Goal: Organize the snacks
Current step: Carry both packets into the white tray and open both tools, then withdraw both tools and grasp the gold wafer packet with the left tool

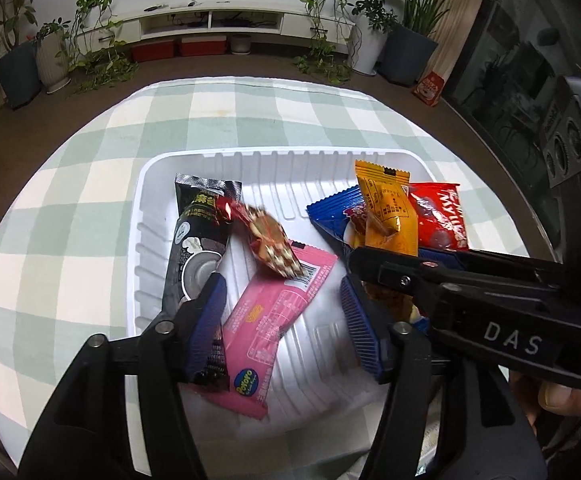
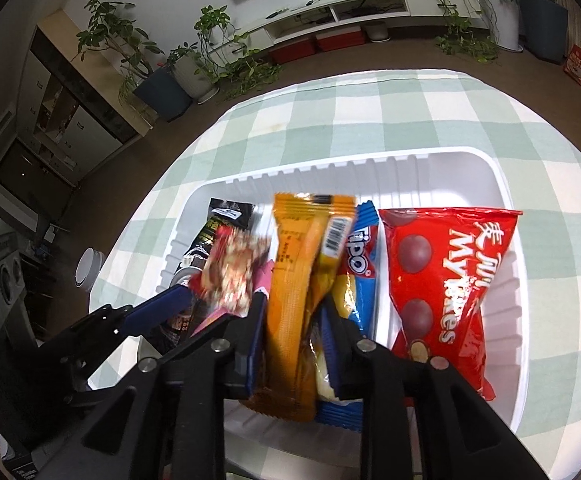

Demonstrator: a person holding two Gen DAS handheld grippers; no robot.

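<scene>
Now my left gripper [image 1: 282, 312] fingers spread over white tray [image 1: 250, 156]; red-gold snack [image 1: 270, 240] blurred, loose above pink packet [image 1: 274, 312]. Right gripper [image 2: 290, 340] fingers flank orange packet [image 2: 294, 300]; cannot tell if pinching.

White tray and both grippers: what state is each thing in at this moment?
white tray: on the checked cloth, holding snacks.
black packet: lying flat in the tray.
pink packet: lying flat, beside the black one.
red-gold snack: blurred, seemingly mid-drop.
orange packet: upright between the right jaws.
blue packet: under the orange one.
red bag: lying flat.
left gripper: jaws open, empty.
right gripper: jaws around the orange packet.
</scene>
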